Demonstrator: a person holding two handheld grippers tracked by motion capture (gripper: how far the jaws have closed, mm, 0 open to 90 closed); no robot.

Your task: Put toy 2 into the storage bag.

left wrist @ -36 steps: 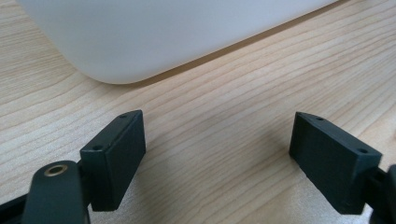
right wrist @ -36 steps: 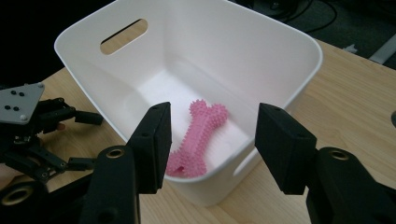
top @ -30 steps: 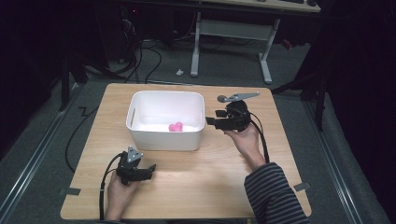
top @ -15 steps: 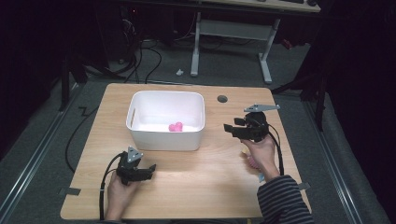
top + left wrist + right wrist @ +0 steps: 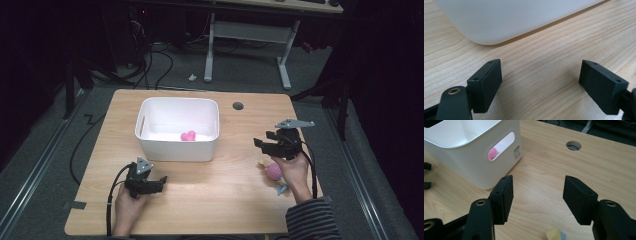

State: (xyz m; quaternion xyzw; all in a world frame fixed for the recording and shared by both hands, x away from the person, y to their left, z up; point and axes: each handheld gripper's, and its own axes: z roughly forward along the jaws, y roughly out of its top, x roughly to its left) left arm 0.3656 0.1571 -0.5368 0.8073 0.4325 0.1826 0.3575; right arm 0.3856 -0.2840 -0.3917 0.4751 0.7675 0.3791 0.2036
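Pink ball (image 5: 274, 171) sits at 6 o'clock under your right gripper (image 5: 267, 144); its fingers are apart, empty. Drop straight, centre it, then carry to the bin (image 5: 177, 148). Left gripper (image 5: 159, 182) fingers apart too.

Brightly lit table (image 5: 220, 195), dark surroundings, soft shadows, near jaws slightly blurred.

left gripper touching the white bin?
Apart. In the left gripper view a strip of bare table lies between the open left gripper and the white bin; the high view shows the same gap.
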